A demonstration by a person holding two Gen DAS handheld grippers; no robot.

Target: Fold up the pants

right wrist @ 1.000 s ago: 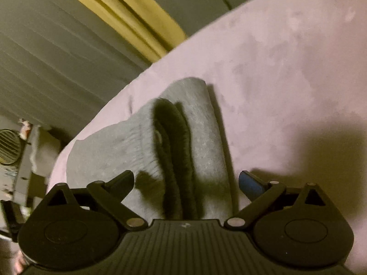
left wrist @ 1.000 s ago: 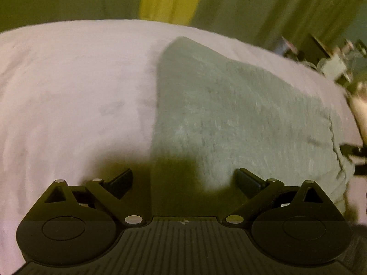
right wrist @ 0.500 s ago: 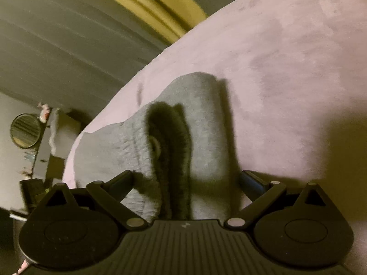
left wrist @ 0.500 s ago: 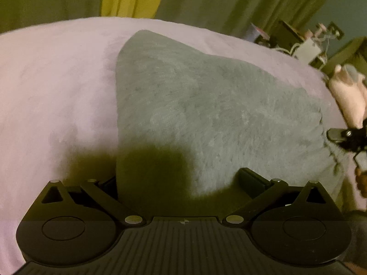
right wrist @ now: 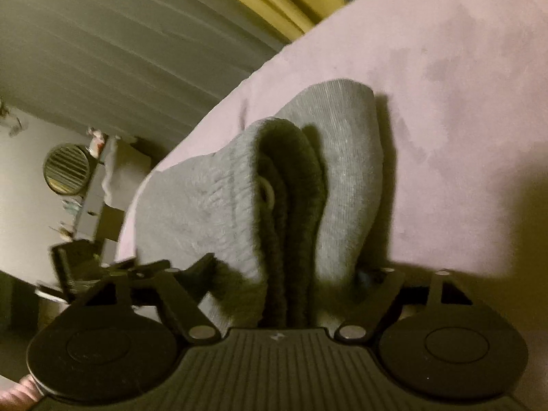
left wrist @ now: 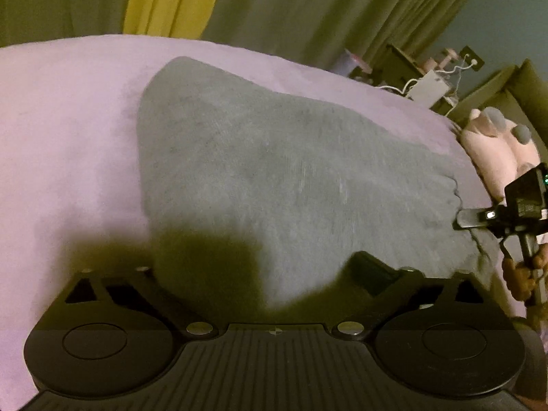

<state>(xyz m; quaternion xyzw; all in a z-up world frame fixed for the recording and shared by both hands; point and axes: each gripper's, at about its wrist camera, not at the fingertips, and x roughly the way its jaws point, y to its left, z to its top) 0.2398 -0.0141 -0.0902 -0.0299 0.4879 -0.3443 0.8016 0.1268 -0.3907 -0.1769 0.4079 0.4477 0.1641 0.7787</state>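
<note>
The soft grey folded pants point(left wrist: 291, 178) lie on the fuzzy pale purple blanket point(left wrist: 61, 130). In the last second both tools have moved in closer, so the pants now fill more of each view. The left gripper point(left wrist: 260, 270) has its fingers spread wide around the near edge. The right gripper point(right wrist: 287, 274) is wide open too, around the stretchy waistband end point(right wrist: 219, 205). Neither one is squeezing yet. I think they are getting ready to grab and fold again. No words or labels can be read anywhere.
</note>
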